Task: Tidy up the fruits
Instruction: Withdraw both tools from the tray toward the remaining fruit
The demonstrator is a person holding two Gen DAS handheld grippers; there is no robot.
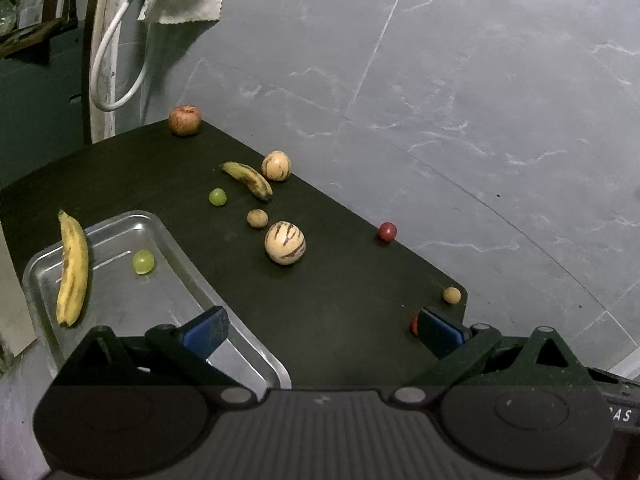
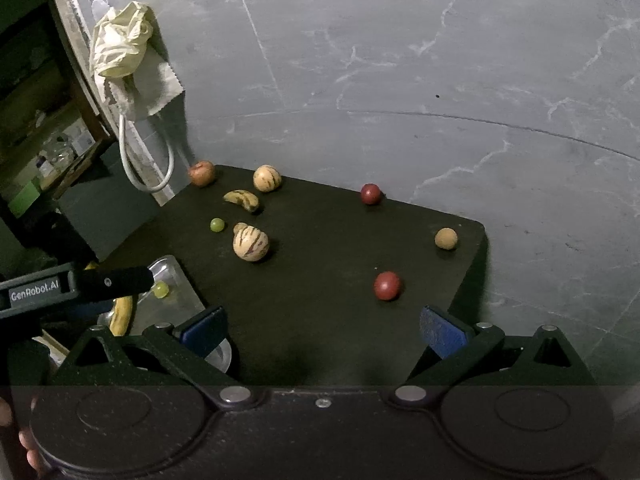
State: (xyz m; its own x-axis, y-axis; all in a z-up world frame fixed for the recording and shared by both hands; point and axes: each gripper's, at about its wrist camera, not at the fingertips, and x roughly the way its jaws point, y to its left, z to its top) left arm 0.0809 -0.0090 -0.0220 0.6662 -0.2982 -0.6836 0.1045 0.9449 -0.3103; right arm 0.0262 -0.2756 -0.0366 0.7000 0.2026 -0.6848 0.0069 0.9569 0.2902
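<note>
A metal tray (image 1: 120, 300) at the table's left holds a yellow banana (image 1: 73, 270) and a green grape (image 1: 143, 261). Loose on the dark table lie two striped melons (image 1: 285, 243) (image 1: 276, 165), a spotted banana (image 1: 248, 179), another green grape (image 1: 217, 197), an apple (image 1: 184, 120), two small brown fruits (image 1: 257, 218) (image 1: 451, 295) and a red fruit (image 1: 387, 231). My left gripper (image 1: 320, 330) hangs open over the tray's near right corner, empty. My right gripper (image 2: 322, 330) is open and empty, just short of a red fruit (image 2: 387, 285). In the right wrist view the left gripper's body (image 2: 76, 284) covers part of the tray (image 2: 176, 300).
The table (image 2: 328, 240) has its right corner near the brown fruit (image 2: 446, 238), with grey marble floor (image 2: 440, 80) beyond. A white cable loop (image 2: 148, 160) and a crumpled cloth (image 2: 120, 44) hang at the far left. A second red fruit (image 2: 370, 194) sits by the far edge.
</note>
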